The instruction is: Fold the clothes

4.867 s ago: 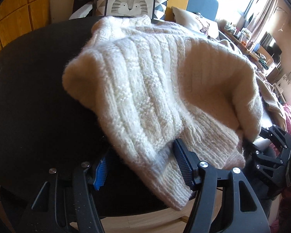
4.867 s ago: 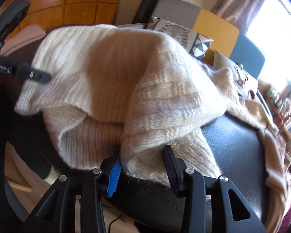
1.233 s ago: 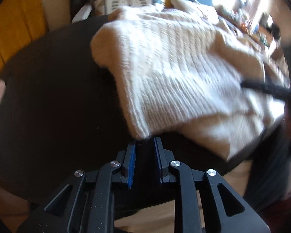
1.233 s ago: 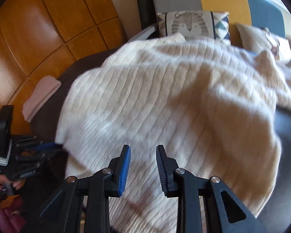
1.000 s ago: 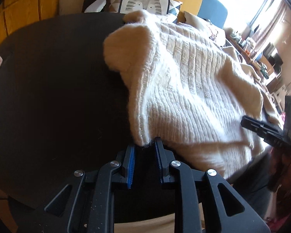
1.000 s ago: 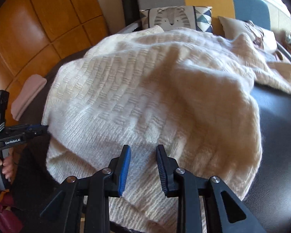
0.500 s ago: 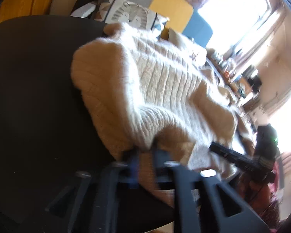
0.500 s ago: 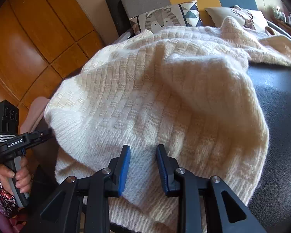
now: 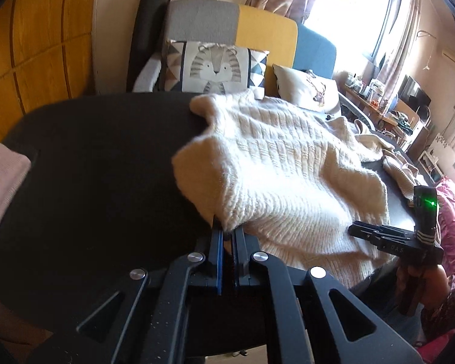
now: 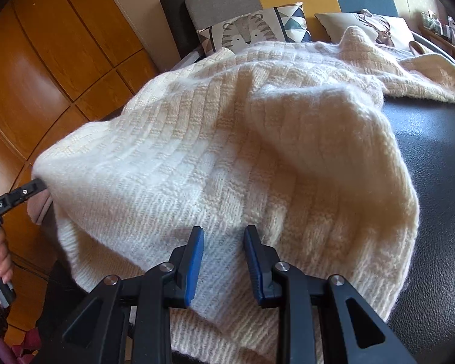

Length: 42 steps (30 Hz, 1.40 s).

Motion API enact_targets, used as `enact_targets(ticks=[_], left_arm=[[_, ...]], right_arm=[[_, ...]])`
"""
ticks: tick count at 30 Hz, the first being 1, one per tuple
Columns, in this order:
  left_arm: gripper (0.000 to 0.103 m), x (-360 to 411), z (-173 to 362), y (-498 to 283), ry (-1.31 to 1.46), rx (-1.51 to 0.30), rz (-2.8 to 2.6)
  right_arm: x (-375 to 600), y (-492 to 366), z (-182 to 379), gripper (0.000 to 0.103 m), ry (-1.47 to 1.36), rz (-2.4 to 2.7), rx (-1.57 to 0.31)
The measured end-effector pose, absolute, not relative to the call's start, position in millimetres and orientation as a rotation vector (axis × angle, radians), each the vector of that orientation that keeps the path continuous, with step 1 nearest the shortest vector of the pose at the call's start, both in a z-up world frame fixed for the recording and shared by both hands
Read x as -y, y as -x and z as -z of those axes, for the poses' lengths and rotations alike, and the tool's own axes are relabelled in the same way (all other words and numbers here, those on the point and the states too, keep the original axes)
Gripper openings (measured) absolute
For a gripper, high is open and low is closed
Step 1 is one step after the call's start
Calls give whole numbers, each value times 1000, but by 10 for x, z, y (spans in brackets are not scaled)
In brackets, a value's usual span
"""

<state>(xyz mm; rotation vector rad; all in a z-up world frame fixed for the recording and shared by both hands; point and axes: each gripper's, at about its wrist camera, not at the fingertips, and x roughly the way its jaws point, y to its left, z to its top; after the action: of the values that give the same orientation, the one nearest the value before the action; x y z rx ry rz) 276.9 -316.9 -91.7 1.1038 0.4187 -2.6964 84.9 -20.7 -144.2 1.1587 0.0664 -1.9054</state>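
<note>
A cream knitted sweater point(image 9: 288, 176) lies spread over the black table point(image 9: 91, 166). My left gripper point(image 9: 226, 227) is shut on the sweater's near left corner, and the cloth rises from the table there into a raised fold. In the right wrist view the same sweater point(image 10: 242, 127) fills the frame, with the left gripper point(image 10: 41, 183) pinching its left corner. My right gripper point(image 10: 224, 238) hovers over the sweater's near hem, jaws apart with nothing pressed between the blue pads. From the left wrist view the right gripper point(image 9: 356, 229) sits at the sweater's right edge.
A tiger-print cushion point(image 9: 212, 69) and a deer cushion point(image 9: 306, 88) rest on the sofa behind the table. A pink cloth point(image 9: 0, 176) lies at the table's left edge. More knitwear point(image 9: 400, 170) is piled at the far right. Wooden panels point(image 10: 45, 60) line the left wall.
My left gripper closed on the sweater's near left corner and lifted it, so the corner now hangs up off the table. The right gripper stayed over the hem, still parted.
</note>
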Motion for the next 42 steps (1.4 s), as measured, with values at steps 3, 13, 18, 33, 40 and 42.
enact_targets(ticks=[3, 13, 18, 33, 40, 42], left_arm=[[2, 3145, 883, -2866, -1114, -390, 2639], [2, 3146, 1125, -3167, -1239, -289, 2511], [21, 2644, 1412, -2883, -1392, -95, 2624], [40, 3126, 1639, -2760, -1255, -280, 2428], [43, 3011, 1788, -2717, -1285, -289, 2491], [43, 3069, 1802, -2701, -1266, -399, 2508]], right_arm=[[221, -860, 1442, 28, -1156, 1908, -68], [211, -822, 1441, 28, -1170, 1915, -36], [223, -814, 1422, 28, -1178, 1920, -41], [58, -889, 1198, 27, -1088, 1967, -88], [-441, -902, 1025, 29, -1063, 2071, -204], [-586, -926, 1038, 29, -1088, 2099, -245]])
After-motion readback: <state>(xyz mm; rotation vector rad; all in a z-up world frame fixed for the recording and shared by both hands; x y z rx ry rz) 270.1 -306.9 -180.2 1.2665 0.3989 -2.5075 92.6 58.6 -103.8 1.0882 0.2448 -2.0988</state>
